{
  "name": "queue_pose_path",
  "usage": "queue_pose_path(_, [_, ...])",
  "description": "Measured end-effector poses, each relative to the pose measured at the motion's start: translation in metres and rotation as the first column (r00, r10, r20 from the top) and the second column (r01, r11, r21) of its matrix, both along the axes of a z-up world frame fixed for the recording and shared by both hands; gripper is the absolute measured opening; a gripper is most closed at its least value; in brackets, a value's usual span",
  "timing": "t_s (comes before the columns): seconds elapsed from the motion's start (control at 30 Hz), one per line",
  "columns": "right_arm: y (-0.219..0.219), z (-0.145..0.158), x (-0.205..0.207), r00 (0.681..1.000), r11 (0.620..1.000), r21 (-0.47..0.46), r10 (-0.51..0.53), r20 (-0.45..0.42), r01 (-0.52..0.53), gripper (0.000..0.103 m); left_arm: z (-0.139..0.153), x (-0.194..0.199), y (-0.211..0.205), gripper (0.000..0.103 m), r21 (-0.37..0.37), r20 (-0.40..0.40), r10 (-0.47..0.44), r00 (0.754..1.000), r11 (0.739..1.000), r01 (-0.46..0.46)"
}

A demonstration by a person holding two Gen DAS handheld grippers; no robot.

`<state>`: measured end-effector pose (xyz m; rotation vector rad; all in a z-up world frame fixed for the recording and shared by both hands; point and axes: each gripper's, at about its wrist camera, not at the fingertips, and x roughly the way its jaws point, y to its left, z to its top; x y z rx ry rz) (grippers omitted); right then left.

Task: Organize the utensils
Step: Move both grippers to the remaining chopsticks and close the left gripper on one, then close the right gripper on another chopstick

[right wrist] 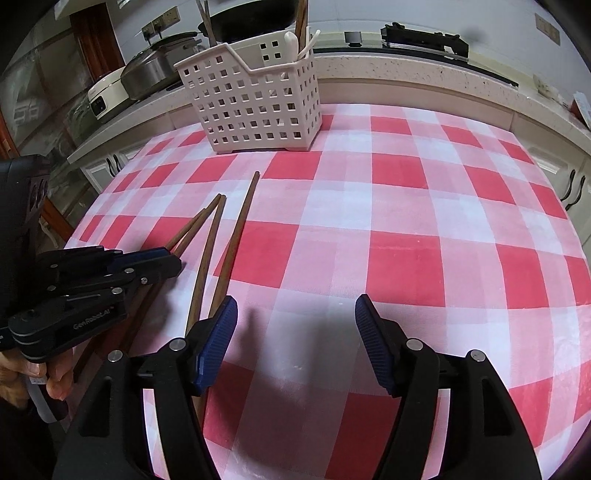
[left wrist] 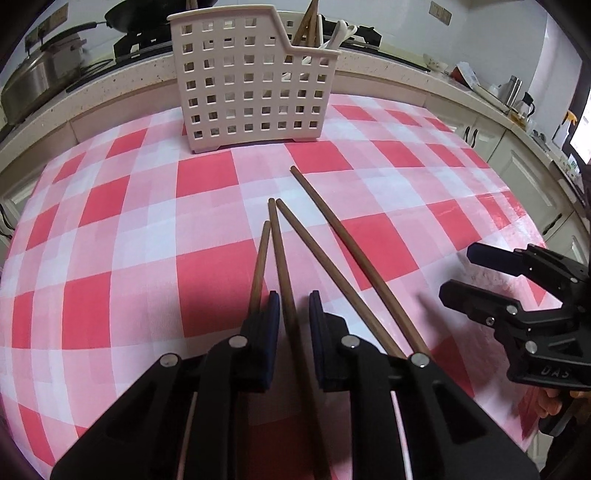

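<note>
Standing upright in white caddy (left wrist: pixel 255 92): chopsticks (left wrist: pixel 307 26) w/ white spoons (left wrist: pixel 341 33); both claws agape, gripping nothing.

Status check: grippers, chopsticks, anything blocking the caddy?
Left gripper open, straddling one of four chopsticks on the tablecloth. Right gripper open, empty. Path to white caddy clear.

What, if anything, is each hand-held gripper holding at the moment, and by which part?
Neither holds anything. The left hand-held gripper is open, its fingers straddling one chopstick near its thick end without clamping. The right hand-held gripper is wide open, with only tablecloth between its fingers.
</note>
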<state>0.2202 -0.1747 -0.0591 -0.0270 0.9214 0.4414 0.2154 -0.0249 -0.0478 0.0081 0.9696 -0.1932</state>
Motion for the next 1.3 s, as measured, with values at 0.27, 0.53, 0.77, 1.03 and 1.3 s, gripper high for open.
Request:
queue_pose_path(0.27, [0.009,0.003,0.0,1.0,1.0,-0.007,0.018,0.008,-0.018,0.065,0.0,-0.001,0.004,0.006,-0.016,-0.01,0.007,1.0,1.0,-0.007])
queue_pose_path(0.53, [0.022,0.008,-0.002,0.999,0.999,-0.025,0.043,0.024,-0.042,0.065,0.007,-0.013,0.015,0.006,-0.105,-0.005,0.028,1.0,0.994,-0.029])
queue_pose_path(0.77, [0.035,0.005,0.007,0.999,0.998,-0.045,0.041,0.022,-0.04,0.065,0.028,-0.03,0.033,0.006,-0.145,0.041,0.061,0.997,0.988,-0.055])
queue_pose_path(1.03, [0.054,-0.005,0.027,0.999,0.996,-0.084,0.038,0.003,-0.038,0.064,0.054,-0.054,0.063,0.006,-0.204,0.084,0.102,0.991,0.976,-0.083])
queue_pose_path(1.3, [0.062,-0.009,0.038,1.0,0.991,-0.13,0.027,0.003,-0.027,0.055,0.06,-0.062,0.077,0.006,-0.217,0.102,0.117,0.988,0.972,-0.093])
